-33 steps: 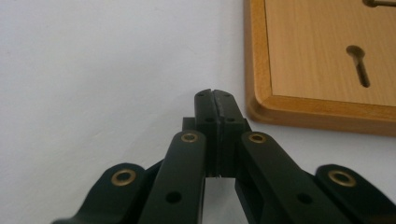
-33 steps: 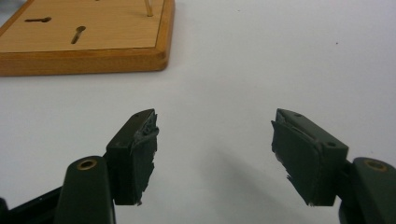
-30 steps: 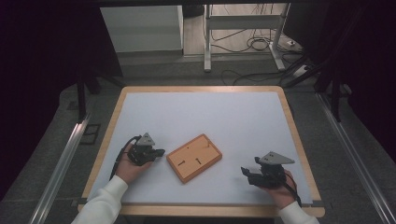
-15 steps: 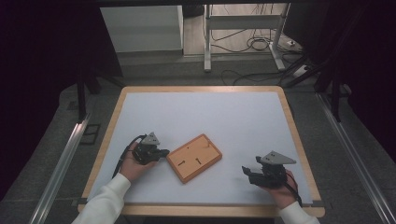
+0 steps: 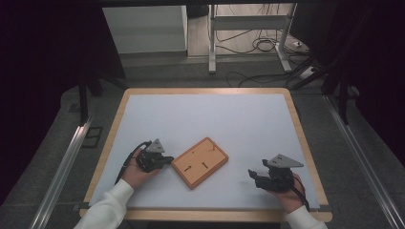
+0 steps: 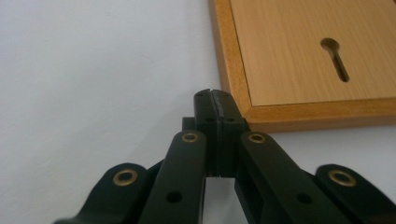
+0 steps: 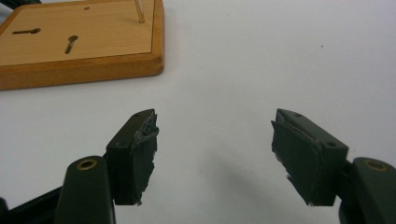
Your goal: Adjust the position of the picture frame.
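Observation:
A flat wooden board [image 5: 199, 162] with two keyhole slots lies face up on the white table top, turned at an angle. My left gripper [image 5: 168, 160] is shut with nothing in it, its tips right at the board's left corner [image 6: 236, 109]; in the left gripper view the closed jaws [image 6: 214, 98] meet beside the board's raised rim. My right gripper [image 5: 251, 174] rests on the table to the right of the board, open and empty. In the right gripper view its two pads [image 7: 140, 140] stand wide apart over bare white surface, with the board [image 7: 79, 42] ahead at upper left.
The white table top [image 5: 215, 119] has a wooden border [image 5: 298, 129]. A thin peg [image 7: 139, 11] stands up from the board's far edge. Beyond the table are a white cabinet [image 5: 143, 28], metal stand legs and floor cables [image 5: 258, 45].
My left gripper has slid a little right, closer to the board's left corner. The right gripper has barely moved.

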A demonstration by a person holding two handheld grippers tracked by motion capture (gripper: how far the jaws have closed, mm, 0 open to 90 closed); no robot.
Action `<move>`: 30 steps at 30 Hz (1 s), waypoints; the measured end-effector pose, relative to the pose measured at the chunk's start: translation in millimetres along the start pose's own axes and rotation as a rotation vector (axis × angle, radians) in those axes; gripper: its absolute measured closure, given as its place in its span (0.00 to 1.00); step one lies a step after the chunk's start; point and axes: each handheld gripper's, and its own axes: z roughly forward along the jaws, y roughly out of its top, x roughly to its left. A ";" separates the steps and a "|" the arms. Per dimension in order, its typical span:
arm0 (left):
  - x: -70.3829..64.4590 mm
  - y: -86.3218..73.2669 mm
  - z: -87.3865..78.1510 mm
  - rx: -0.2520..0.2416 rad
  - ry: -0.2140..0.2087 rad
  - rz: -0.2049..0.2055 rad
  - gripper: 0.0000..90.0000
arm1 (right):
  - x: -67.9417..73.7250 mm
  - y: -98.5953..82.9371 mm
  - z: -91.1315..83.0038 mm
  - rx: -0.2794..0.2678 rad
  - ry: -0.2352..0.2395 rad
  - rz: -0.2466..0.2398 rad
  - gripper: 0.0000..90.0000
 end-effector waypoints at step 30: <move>-75.4 15.0 12.1 0.033 -0.138 0.156 1.00 | -3.9 -0.7 -0.3 0.001 -0.010 0.008 0.35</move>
